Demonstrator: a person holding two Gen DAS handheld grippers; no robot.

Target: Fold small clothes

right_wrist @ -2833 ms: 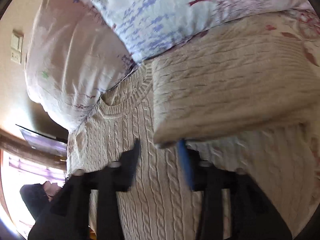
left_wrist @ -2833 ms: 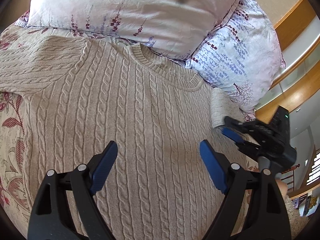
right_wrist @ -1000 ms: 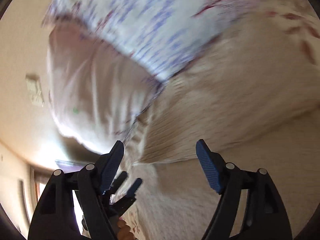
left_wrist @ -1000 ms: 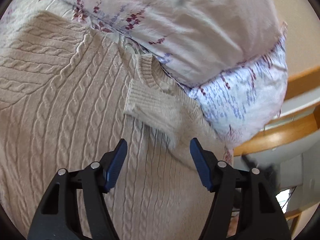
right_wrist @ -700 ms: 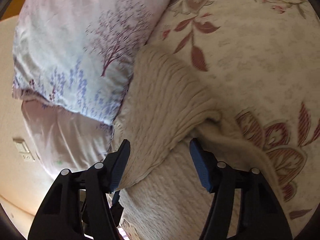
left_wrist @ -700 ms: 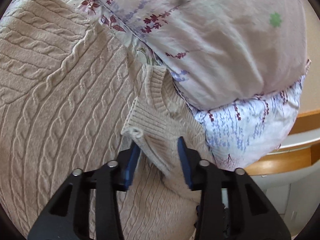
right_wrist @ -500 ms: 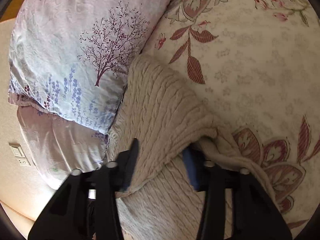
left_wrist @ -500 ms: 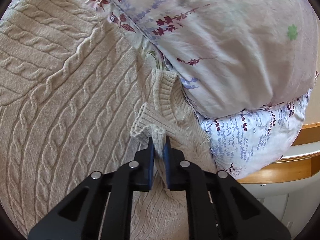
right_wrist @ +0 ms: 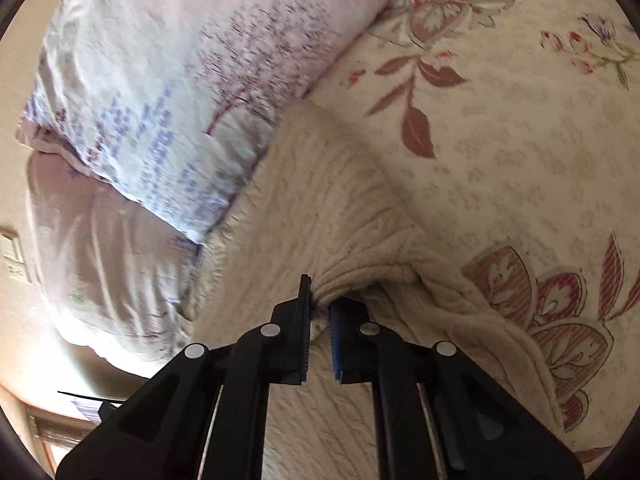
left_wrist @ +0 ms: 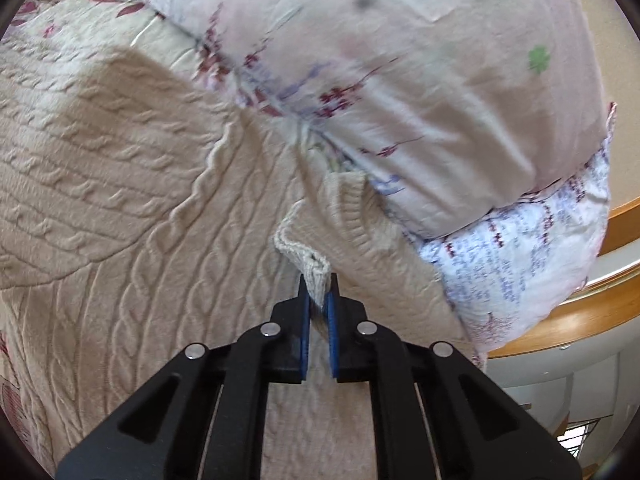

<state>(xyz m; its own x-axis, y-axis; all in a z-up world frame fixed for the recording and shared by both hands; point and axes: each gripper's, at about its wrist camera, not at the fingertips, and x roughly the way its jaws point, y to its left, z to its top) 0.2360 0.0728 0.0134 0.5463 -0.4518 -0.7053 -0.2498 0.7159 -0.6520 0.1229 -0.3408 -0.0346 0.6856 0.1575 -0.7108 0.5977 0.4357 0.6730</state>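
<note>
- A beige cable-knit sweater [left_wrist: 132, 216] lies spread on a bed, filling the left wrist view from 6 o'clock round to 10 o'clock, its ribbed collar [left_wrist: 352, 204] just right of centre.
- The left gripper [left_wrist: 319, 296] is clenched on the sleeve cuff [left_wrist: 308, 258], which lies folded over the sweater's chest; the ribbed cuff edge bunches up between the blue pads [left_wrist: 305, 320] at the middle of that view.
- A pale floral pillow [left_wrist: 400, 60] sits at 12 to 2 o'clock, its lower edge touching the collar.
- Below it, at 3 o'clock, a second pillow [left_wrist: 520, 256] with blue and purple print lies against the sweater's shoulder.
- A wooden rail [left_wrist: 592, 312] curves past at 4 o'clock.
- In the right wrist view, the right gripper [right_wrist: 319, 304] is clamped tight on a fold of the sweater [right_wrist: 320, 208] at centre, knit pinched between its pads and gathered into wrinkles there.
- The sweater fabric runs from that pinch up toward 12 o'clock and down past 6 o'clock.
- The cream bedspread [right_wrist: 520, 140] with red flowers and leaves covers 1 to 5 o'clock.
- The blue-print pillow [right_wrist: 168, 80] lies at 10 to 12 o'clock, the pale one [right_wrist: 100, 260] below it at 8 to 9 o'clock.
- A wall switch plate [right_wrist: 14, 256] shows at 9 o'clock.
</note>
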